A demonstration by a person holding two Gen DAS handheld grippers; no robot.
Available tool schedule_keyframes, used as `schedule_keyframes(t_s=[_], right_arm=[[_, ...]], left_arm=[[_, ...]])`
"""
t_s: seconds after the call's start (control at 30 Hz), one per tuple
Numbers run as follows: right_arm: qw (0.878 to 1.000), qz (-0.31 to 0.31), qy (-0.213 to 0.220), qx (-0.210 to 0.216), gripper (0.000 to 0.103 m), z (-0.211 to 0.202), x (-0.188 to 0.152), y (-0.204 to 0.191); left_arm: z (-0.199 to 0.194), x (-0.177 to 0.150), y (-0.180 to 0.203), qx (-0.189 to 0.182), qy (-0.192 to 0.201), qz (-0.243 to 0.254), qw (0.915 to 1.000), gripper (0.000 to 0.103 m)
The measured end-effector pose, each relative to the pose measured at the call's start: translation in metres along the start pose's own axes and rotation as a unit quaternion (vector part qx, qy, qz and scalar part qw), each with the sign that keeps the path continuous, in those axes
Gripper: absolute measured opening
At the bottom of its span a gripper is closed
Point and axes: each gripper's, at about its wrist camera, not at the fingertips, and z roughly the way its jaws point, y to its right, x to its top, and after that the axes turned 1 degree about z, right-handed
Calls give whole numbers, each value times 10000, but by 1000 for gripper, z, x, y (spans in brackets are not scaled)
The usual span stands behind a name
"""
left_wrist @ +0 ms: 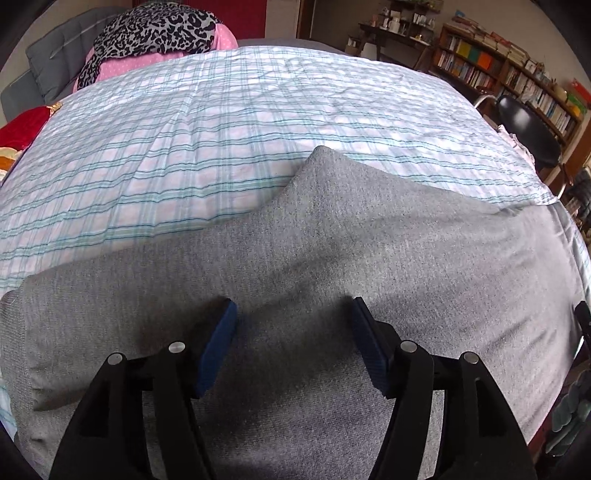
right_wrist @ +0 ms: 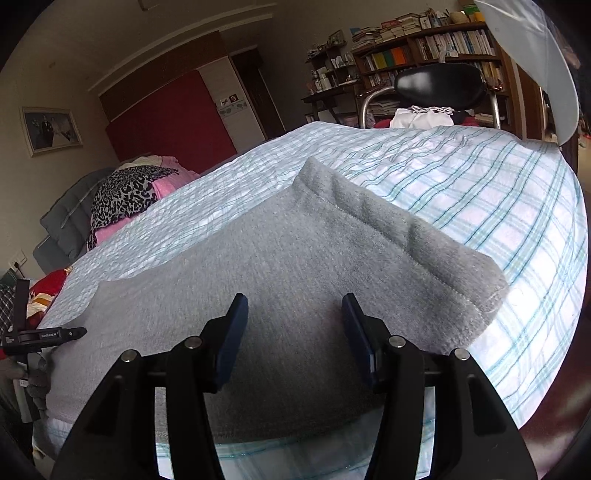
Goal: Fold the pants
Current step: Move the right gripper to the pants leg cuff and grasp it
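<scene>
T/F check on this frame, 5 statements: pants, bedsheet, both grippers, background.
1. The grey pants lie on a plaid bedsheet. True.
2. The left gripper is clamped on the pants. False: its jaws stand apart over the fabric, nothing pinched.
3. The right gripper is open above the pants. True.
4. The waistband hangs off the bed. False: it rests on the sheet, near the far right side in the right wrist view.
5. A leopard-print cloth lies on top of the pants. False: it sits at the far end of the bed, apart from them.
</scene>
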Motion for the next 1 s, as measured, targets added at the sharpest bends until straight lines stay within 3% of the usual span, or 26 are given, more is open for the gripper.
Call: schedule_keyframes(t_s=[0.1, 0.2, 0.3, 0.37, 0.7, 1.0], right_arm=[[9987, 441, 245, -97, 54, -27, -1, 25], [9952, 912, 342, -56, 54, -45, -3, 49], [9925, 1068, 442, -403, 54, -55, -8, 61], [9910, 1192, 461, -392, 54, -58, -11, 70], [9912, 1202, 527, -196, 54, -34, -6, 69], [9904, 1259, 566, -81, 53, -9, 2, 66]], left_arm=[[-6, 0, 7, 159, 62, 22, 9999, 64], [-15, 1, 21, 126, 217, 47, 9997, 64], [-26, 1, 43, 35, 414, 214, 9989, 64], [-34, 0, 58, -113, 523, 330, 9980, 64], [-41, -16, 133, -855, 488, 1028, 9898, 64], [-19, -27, 156, -946, 318, 1221, 9875, 65]])
